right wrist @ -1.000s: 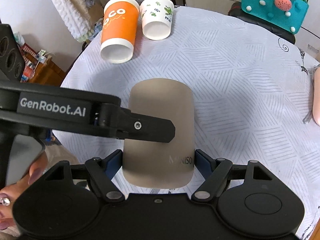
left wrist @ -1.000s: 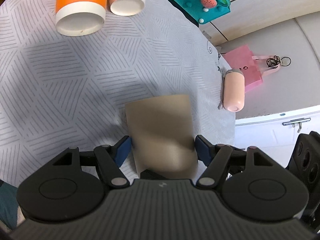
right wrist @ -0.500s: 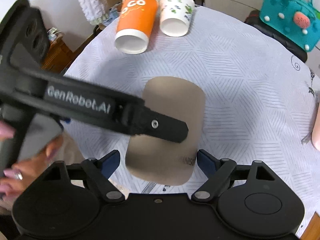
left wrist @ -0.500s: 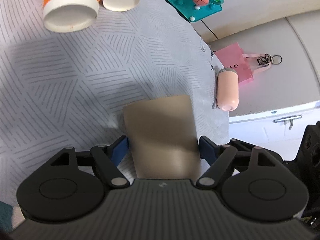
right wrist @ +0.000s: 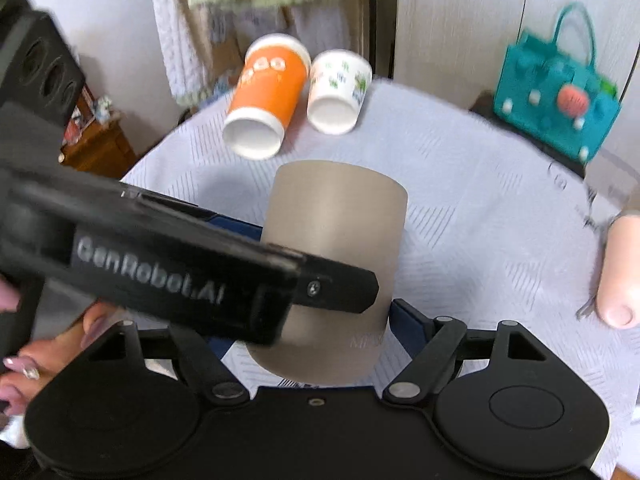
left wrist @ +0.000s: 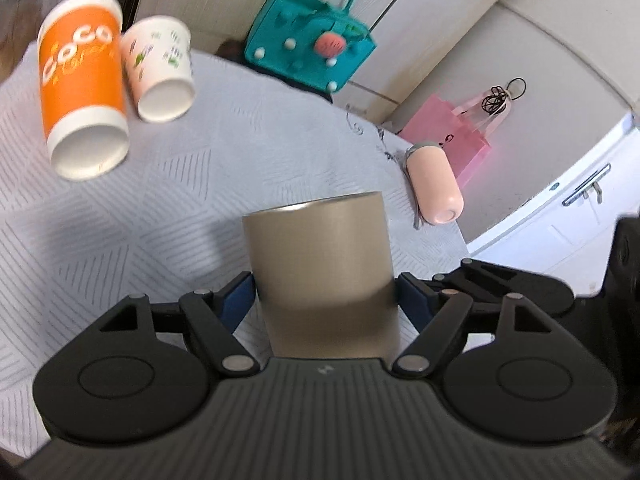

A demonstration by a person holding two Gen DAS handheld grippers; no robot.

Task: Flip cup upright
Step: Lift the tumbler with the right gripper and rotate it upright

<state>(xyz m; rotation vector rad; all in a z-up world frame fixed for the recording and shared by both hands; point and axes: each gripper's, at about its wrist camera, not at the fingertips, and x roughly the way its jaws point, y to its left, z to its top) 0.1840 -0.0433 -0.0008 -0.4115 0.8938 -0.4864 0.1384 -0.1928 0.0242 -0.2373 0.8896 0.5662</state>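
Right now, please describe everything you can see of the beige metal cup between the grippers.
The cup is a plain beige cylinder with a matte, brushed metallic look and a thin shiny rim at its far end. Faint lettering shows low on its side in the right wrist view. It sits between the blue pads of the left gripper and the right gripper, above the white patterned tablecloth.

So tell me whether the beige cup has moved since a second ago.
Yes. The beige cup has tipped up from lying flat; its far end now rises off the tablecloth.
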